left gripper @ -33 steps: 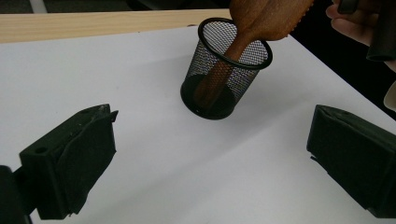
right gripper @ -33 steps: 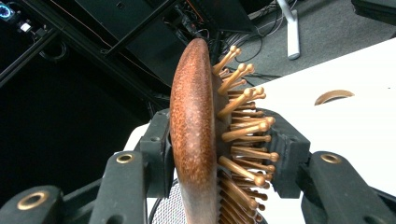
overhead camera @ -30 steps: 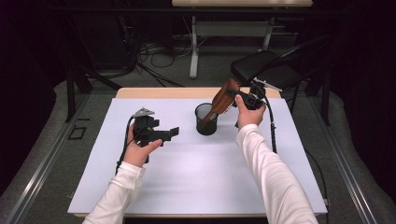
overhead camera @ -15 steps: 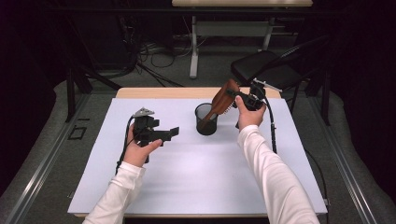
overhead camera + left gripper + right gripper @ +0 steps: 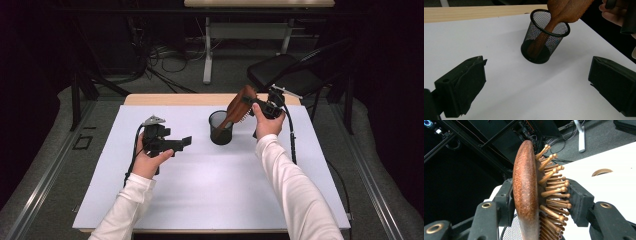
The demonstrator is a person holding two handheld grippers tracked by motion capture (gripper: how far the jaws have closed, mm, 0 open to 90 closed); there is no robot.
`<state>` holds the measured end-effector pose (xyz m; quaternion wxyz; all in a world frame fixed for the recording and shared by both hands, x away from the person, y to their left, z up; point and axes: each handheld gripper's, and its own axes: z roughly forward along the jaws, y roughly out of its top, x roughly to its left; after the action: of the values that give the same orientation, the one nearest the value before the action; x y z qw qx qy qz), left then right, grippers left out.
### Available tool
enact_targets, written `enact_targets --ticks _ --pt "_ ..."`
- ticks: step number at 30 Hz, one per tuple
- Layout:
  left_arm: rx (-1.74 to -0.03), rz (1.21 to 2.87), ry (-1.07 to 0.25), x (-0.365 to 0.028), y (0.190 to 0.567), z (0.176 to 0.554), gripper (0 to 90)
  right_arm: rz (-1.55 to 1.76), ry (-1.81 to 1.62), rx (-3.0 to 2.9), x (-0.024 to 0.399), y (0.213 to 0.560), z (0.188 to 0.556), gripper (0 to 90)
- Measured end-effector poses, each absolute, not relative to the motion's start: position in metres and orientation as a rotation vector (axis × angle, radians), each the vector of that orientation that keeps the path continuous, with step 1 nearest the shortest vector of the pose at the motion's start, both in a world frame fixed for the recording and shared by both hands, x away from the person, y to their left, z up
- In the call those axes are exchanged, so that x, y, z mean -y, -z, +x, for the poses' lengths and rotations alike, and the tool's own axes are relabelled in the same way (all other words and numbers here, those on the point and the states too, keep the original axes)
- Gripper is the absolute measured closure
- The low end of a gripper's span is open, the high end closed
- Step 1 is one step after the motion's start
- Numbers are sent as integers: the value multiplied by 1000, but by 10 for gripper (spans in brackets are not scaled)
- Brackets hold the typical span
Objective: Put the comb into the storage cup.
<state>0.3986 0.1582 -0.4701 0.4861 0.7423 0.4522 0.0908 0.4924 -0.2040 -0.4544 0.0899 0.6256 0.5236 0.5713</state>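
The white table (image 5: pixel 210 185) carries a black mesh cup (image 5: pixel 220 127) standing upright toward its far side, a little right of centre. A wooden hairbrush (image 5: pixel 237 111) leans in the cup: its handle end sits down inside against the bottom, and its head rises out over the rim, tilted up and to the right.

The right gripper (image 5: pixel 256 104), held in the person's right hand (image 5: pixel 266 125) just right of the cup, has its jaws on either side of the brush head. In the right gripper view the brush (image 5: pixel 534 192) stands edge-on between the black pads, the smooth wooden back against one pad and the tips of the wooden pins at the other. The jaws have just been opening a little, with the brush head between them; the pads are close in on it and appear to be in contact on both sides.

The left gripper (image 5: pixel 186 143), in the left hand (image 5: pixel 149 161), hovers above the table well left of the cup, pointing toward it. Its jaws stand wide apart with nothing between them, and the left gripper view looks past them to the cup (image 5: pixel 544 37) and the brush handle (image 5: pixel 541 41) inside.
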Motion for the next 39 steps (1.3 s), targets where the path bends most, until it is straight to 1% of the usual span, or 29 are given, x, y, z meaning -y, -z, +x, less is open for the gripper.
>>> enact_targets --ticks 10,14,21,29,39 --pt "-1101 1807 -221 -158 470 399 12 1880 -1727 -1564 206 454 492 405" --pt "-1101 1807 -221 -158 470 399 12 1878 -1731 -1567 205 454 492 364" --pt "-1103 1806 -221 -158 470 399 12 1850 -1715 -1572 203 454 491 327" --pt "-1106 1807 -221 -158 471 399 12 1834 -1691 -1566 203 453 491 260" --pt "-1111 1810 -221 -159 471 399 12 1800 -1641 -1567 203 453 491 148"
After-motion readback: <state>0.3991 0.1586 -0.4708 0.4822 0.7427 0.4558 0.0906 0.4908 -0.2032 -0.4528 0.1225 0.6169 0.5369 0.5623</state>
